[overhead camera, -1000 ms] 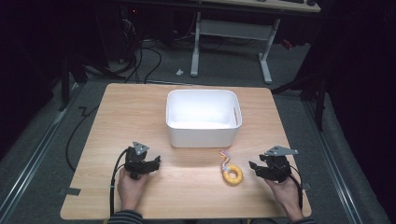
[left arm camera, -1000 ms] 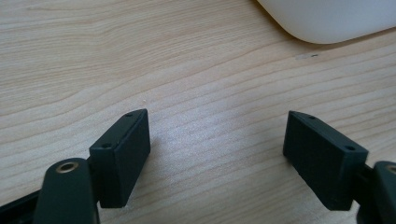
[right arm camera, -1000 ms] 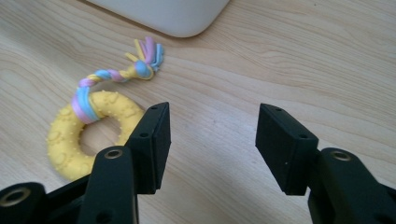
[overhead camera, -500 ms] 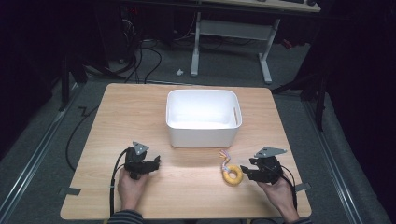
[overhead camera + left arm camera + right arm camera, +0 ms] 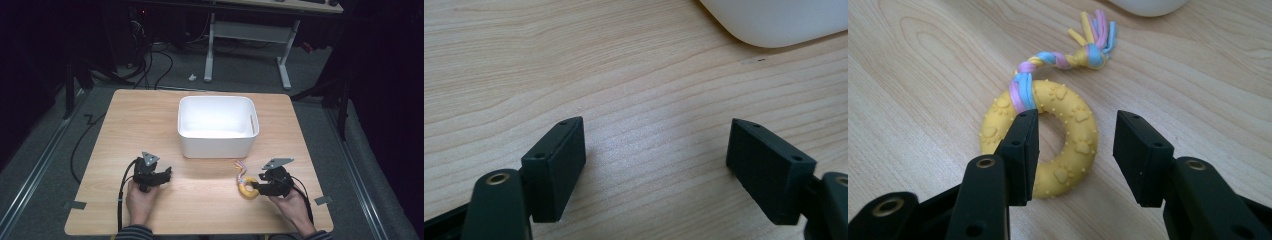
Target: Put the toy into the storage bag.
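The yellow ring toy (image 5: 1043, 145), studded with paw prints and tied with a pastel braided cord (image 5: 1068, 55), lies flat on the wooden table (image 5: 210, 200) just in front of the white bin (image 5: 216, 127). The right gripper (image 5: 1075, 150) straddles the ring's right side, one jaw over the centre hole and the other outside the rim; the jaws have just been closing, with a gap visible at the outer jaw. The left gripper (image 5: 656, 165) rests spread over bare wood, well apart from the toy.
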A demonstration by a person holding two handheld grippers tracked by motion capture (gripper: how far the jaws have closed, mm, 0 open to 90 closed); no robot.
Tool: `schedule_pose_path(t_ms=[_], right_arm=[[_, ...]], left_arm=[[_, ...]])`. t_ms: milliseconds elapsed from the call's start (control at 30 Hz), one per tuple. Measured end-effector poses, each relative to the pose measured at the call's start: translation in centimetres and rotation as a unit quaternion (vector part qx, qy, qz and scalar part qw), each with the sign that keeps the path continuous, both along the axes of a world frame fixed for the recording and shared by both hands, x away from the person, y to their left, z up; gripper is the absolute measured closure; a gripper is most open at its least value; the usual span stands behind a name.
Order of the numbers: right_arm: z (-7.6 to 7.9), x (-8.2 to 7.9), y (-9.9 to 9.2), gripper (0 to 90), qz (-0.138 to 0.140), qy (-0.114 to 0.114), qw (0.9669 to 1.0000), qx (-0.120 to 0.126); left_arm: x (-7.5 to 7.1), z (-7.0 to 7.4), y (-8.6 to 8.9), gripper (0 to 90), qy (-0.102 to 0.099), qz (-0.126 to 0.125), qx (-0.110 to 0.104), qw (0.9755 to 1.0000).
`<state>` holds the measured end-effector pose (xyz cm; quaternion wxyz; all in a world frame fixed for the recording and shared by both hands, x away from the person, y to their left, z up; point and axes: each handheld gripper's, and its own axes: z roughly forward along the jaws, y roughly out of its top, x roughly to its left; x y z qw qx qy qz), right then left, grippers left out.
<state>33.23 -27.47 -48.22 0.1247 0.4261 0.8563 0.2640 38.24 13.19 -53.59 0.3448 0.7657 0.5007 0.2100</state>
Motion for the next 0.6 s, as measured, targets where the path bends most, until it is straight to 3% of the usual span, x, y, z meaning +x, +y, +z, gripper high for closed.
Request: schedule_pose_path(t_ms=[133,367,600], right_arm=[[-0.6,0.5,0.5,53.4,0.000,0.017,0.9998,-0.014],[-1.0,0.8,0.9,55.2,0.003,0.018,0.9995,-0.024],[-1.4,1.4,1.1,56.4,-0.001,0.035,0.9989,-0.030]], left_arm=[[0.0,0.0,0.0,23.9,0.000,0.000,0.000,1.0000],[0.0,0.0,0.0,23.8,0.000,0.000,-0.002,1.0000],[0.0,0.0,0.0,23.7,0.000,0.000,-0.002,1.0000]])
